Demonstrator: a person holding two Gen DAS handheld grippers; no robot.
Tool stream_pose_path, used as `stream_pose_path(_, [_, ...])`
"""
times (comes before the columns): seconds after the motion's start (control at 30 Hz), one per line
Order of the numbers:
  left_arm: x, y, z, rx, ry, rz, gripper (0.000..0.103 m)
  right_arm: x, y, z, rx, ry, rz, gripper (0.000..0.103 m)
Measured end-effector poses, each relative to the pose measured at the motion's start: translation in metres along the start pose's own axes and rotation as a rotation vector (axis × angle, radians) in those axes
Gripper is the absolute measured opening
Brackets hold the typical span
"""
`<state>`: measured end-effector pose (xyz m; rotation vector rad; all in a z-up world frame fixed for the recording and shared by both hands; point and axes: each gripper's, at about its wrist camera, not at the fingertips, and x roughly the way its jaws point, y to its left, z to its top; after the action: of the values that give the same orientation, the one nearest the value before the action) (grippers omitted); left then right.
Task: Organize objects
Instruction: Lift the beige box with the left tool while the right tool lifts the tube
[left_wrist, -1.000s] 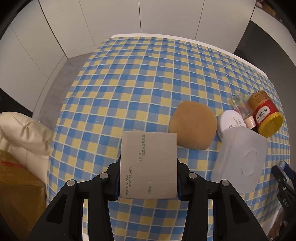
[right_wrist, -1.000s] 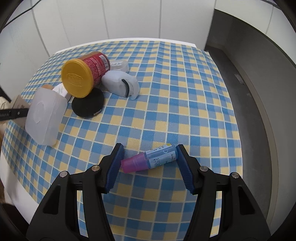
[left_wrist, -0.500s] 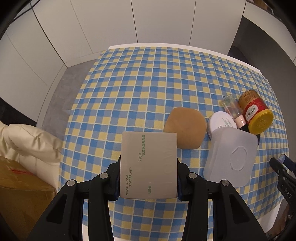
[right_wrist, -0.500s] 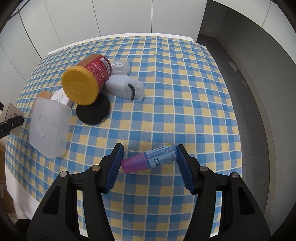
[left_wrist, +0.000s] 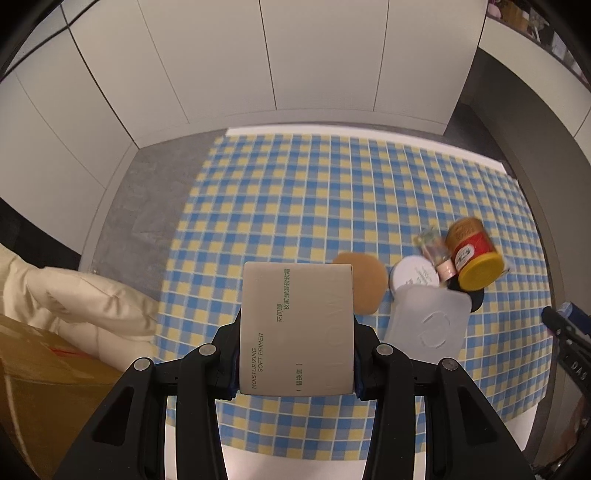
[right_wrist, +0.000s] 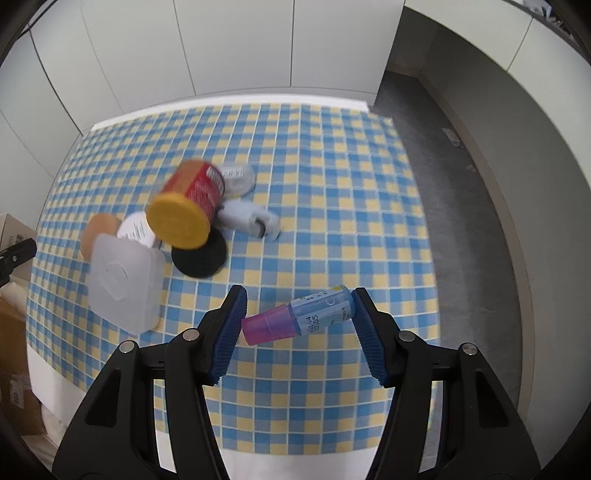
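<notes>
Left gripper (left_wrist: 295, 328) is clamped on the primer box (left_wrist: 295, 328), right gripper (right_wrist: 298, 317) on the small bottle (right_wrist: 300, 319): keep both level, set them down ahead, apart from the cluster.

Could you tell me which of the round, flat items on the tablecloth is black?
The black disc, lying partly under the yellow-lidded red can; the tan puff and white compact beside it are pale.

Both cameras look steeply down from well above the checkered counter (left_wrist: 332, 192), each past its own tongs. The left one faces it from the near left edge, the right one from the near right. Both catch the red can (left_wrist: 471, 254) (right_wrist: 192, 206) cluster.
</notes>
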<state>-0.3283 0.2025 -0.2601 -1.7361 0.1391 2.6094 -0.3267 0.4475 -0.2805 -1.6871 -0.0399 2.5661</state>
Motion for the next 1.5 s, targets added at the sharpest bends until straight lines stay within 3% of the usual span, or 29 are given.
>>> stream_pose_path(0.17, [-0.022,0.013,0.014,-0.019,-0.016,0.03,0.043,-0.032,-0.005,0.017,0.01,-0.026,0.004,0.061])
stream_pose_path(0.97, [-0.166,0.047,0.056,-0.103,-0.113,-0.01,0.043,-0.19,0.019,0.072,-0.044,-0.136,0.056,0.061])
stream_pose_path(1.5, [-0.262,0.051,0.066,-0.073,-0.161,-0.021,0.043,-0.296,0.049,0.085,-0.137,-0.202,0.011,0.061])
